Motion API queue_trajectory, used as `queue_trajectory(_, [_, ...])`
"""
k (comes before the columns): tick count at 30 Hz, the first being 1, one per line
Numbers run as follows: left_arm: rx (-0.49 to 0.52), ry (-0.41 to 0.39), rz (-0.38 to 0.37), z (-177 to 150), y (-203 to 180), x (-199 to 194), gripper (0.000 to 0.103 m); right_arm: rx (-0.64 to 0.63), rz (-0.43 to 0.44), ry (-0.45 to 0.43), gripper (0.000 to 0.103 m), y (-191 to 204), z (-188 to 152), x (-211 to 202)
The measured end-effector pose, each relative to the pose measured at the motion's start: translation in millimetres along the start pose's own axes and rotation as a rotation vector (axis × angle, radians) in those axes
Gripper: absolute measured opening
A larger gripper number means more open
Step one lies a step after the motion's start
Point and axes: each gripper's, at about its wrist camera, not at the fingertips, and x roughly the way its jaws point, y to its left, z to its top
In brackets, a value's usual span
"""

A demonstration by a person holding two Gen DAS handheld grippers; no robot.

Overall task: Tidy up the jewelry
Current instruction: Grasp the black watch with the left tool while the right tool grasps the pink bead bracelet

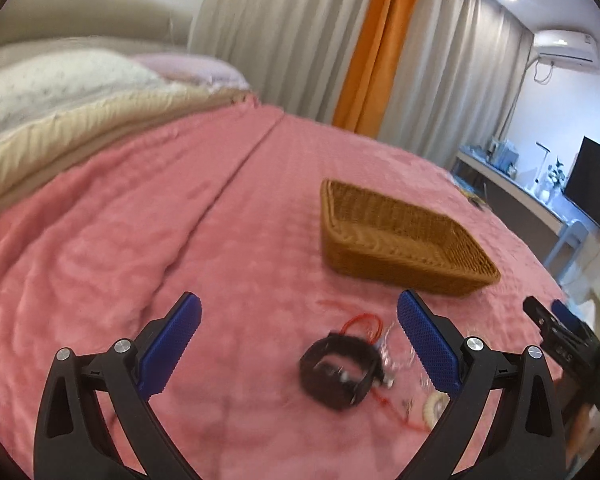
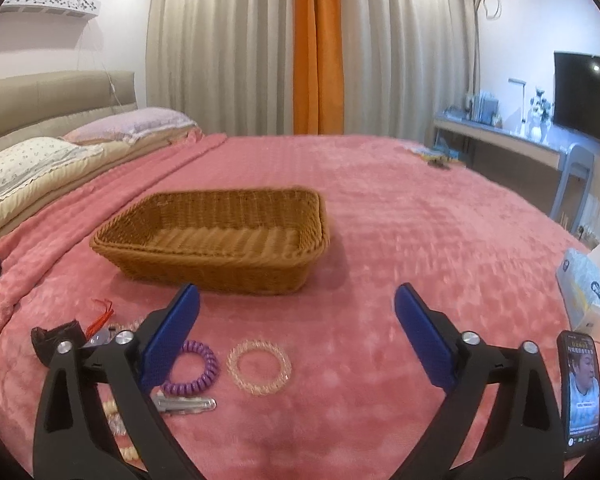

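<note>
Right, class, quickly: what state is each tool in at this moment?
Left tool: open, holding nothing, above the black bracelet.
Right tool: open, holding nothing.

Both wrist views low over bed (image 1: pixel 220 220), facing curtains (image 2: pixel 240 48), sharing basket (image 1: pixel 400 236)

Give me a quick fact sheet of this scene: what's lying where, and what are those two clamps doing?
surface: pink blanket on a bed
container: wicker basket, nothing visible inside
loose items: purple coil band, clear bead bracelet, silver hair clip, dark band, red cord
left gripper: open, holding nothing, dark band between its fingers
right gripper: open, holding nothing
extras: phone, tissue box
</note>
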Motion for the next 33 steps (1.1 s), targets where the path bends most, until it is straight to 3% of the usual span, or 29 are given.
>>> queue_trajectory(3, [0.034,0.088,0.009,-0.5,-1.6,3.2,0.094,-0.009,0.035,0.063,0.08,-4.8,2.5,0.6])
queue_trajectory(5, [0.058,0.16,-0.004,-1.0,-5.6,11.1,0.087,-0.029,0.056,0.1,0.074,-6.4,4.2,-0.2])
queue_trajectory(7, [0.067,0.249,-0.037,-1.0,-8.5,24.0,0.081,-0.047,0.065,0.128,0.063,-8.1,6.9,-2.7])
queue_trajectory(12, [0.076,0.429,-0.105,4.2,-1.7,63.9,0.075,-0.08,0.097,0.198,0.052,-16.0,19.1,-1.7])
queue_trajectory(16, [0.115,0.521,-0.172,5.0,-0.6,86.3,0.072,-0.098,0.138,0.293,0.043,-11.2,13.4,19.2])
queue_trajectory(19, [0.118,0.573,-0.175,3.2,2.7,103.2,0.065,-0.12,0.138,0.368,0.037,-0.2,0.8,42.7])
queue_trajectory(21, [0.119,0.605,-0.22,1.5,4.7,112.4,0.064,-0.125,0.136,0.381,0.035,4.1,-6.0,52.9])
queue_trajectory(28, [0.141,0.64,-0.258,2.6,-0.7,123.2,0.059,-0.117,0.141,0.45,0.021,7.7,-23.1,80.6])
queue_trajectory(32, [0.099,0.669,-0.352,-2.1,-0.5,121.2,0.037,-0.144,0.154,0.452,0.017,12.3,-25.6,80.9])
queue_trajectory(33, [0.098,0.667,-0.356,-5.5,-1.4,120.0,0.037,-0.152,0.151,0.451,0.014,14.1,-26.3,80.5])
